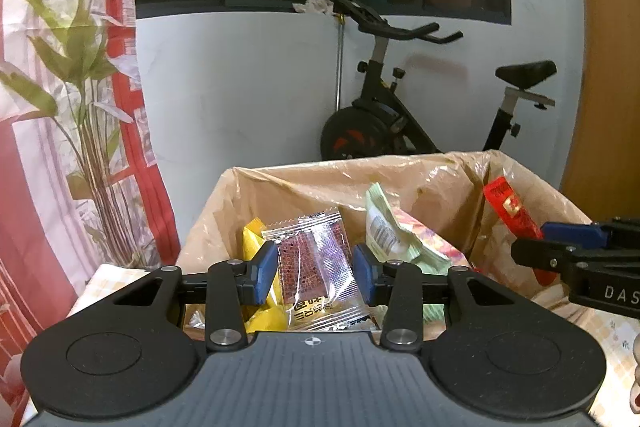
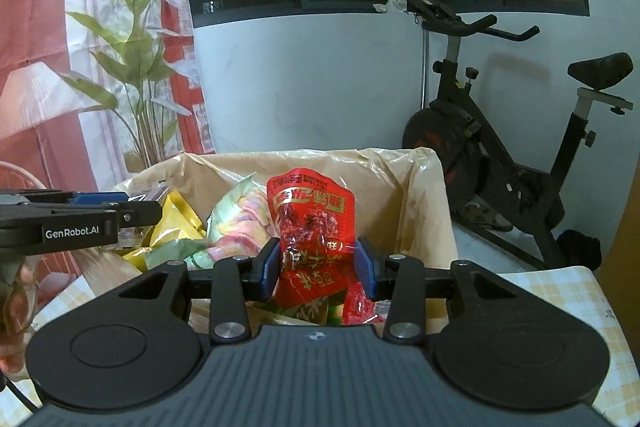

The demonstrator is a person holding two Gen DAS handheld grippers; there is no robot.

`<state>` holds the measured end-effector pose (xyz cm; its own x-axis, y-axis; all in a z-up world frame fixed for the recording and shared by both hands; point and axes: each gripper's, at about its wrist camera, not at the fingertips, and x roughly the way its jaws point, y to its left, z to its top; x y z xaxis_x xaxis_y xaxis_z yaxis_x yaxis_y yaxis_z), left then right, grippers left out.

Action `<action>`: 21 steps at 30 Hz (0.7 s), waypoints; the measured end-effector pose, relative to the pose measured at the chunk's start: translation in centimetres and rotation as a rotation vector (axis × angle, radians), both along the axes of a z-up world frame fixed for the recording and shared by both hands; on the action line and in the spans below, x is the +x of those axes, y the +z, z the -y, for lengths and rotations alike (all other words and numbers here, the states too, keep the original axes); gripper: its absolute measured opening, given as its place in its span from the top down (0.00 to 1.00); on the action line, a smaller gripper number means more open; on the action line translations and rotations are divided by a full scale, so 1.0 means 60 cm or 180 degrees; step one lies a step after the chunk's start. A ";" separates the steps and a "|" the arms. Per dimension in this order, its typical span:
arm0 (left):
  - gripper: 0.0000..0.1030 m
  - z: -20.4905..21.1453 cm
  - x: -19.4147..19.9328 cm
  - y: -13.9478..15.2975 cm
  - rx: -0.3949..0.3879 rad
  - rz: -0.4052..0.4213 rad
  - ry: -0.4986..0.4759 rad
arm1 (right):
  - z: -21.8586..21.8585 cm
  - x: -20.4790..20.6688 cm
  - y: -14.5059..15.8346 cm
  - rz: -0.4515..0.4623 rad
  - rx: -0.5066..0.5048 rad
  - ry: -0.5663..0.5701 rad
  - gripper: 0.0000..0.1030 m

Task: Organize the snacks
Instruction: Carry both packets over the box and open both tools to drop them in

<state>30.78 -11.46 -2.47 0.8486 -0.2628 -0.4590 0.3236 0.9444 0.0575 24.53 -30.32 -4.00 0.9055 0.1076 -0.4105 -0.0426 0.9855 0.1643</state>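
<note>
My left gripper (image 1: 315, 269) is shut on a clear-wrapped brown snack packet (image 1: 310, 247), held upright over the near side of a box lined with a tan plastic bag (image 1: 304, 183). Inside the box lie a yellow packet (image 1: 252, 243) and pale green and pastel packets (image 1: 384, 227). My right gripper (image 2: 318, 267) is shut on a red snack pouch (image 2: 310, 211) over the same lined box (image 2: 404, 187). In the left wrist view the right gripper (image 1: 536, 243) and red pouch (image 1: 506, 209) come in over the box's right rim. The left gripper (image 2: 136, 205) shows at the left in the right wrist view.
The box stands on a table with a yellow checked cloth (image 2: 560, 291). Behind it are a white wall, a dark window, a black exercise bike (image 1: 400, 115) and a leafy plant (image 1: 80, 67) by a red and white curtain. A person's hand (image 2: 16, 307) shows at far left.
</note>
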 end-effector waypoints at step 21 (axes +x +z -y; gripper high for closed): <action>0.10 -0.048 -0.071 0.055 -0.0238 0.0009 -0.0040 | -0.008 -0.038 0.029 -0.0079 -0.0032 -0.0117 0.14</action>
